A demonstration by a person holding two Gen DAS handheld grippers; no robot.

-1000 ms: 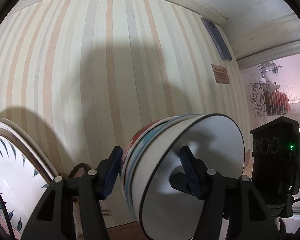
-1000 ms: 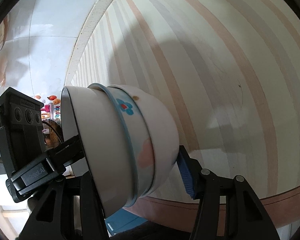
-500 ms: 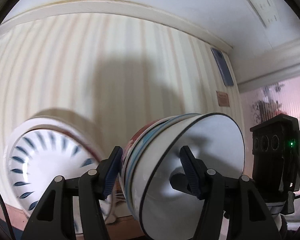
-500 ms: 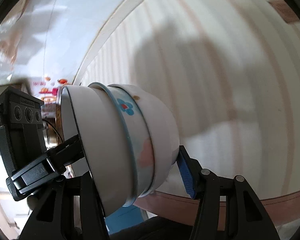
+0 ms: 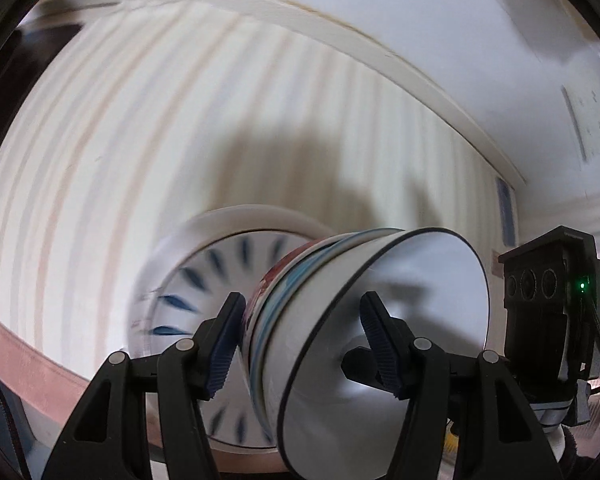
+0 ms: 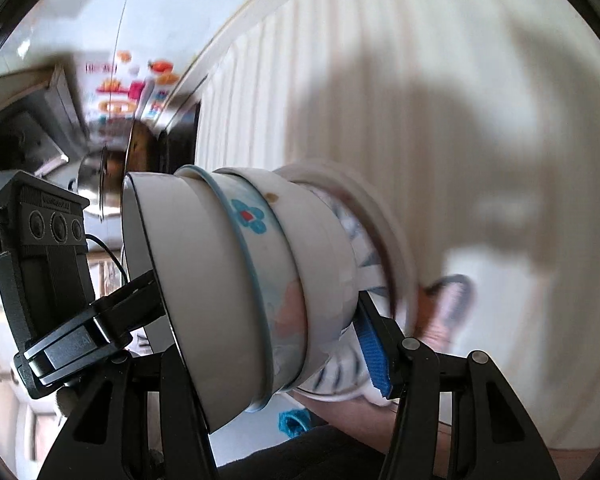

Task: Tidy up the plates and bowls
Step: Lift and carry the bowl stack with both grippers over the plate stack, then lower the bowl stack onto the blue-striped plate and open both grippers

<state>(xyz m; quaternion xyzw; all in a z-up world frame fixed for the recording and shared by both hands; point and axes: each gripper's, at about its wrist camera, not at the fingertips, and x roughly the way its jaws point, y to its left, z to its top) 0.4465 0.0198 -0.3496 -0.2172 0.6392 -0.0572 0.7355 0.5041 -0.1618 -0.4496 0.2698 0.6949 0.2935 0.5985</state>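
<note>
A stack of nested bowls (image 5: 380,320) lies on its side, held in the air from two sides. My left gripper (image 5: 300,312) is shut on it, one pad inside the black-rimmed white bowl and one on the stack's base. My right gripper (image 6: 268,332) is shut on the bowl stack (image 6: 228,280) the same way, its blue pad on the base. A white plate with blue leaf marks (image 5: 204,280) rests on a larger white plate on the striped tablecloth (image 5: 140,140), right behind the bowls. The same plate (image 6: 384,248) shows blurred in the right wrist view.
The other gripper's black body (image 5: 548,312) stands at the right, and the left gripper's body (image 6: 44,264) at the left. A steel pot with a glass lid (image 6: 100,176) and a colourful sheet (image 6: 132,88) lie beyond the table's far edge. The cloth's pink border (image 5: 28,360) marks the near edge.
Both grippers have carried the bowl stack sideways across the table. The leaf-patterned plates have slid from the left edge of view to directly behind the bowls. Both grips are unchanged.
</note>
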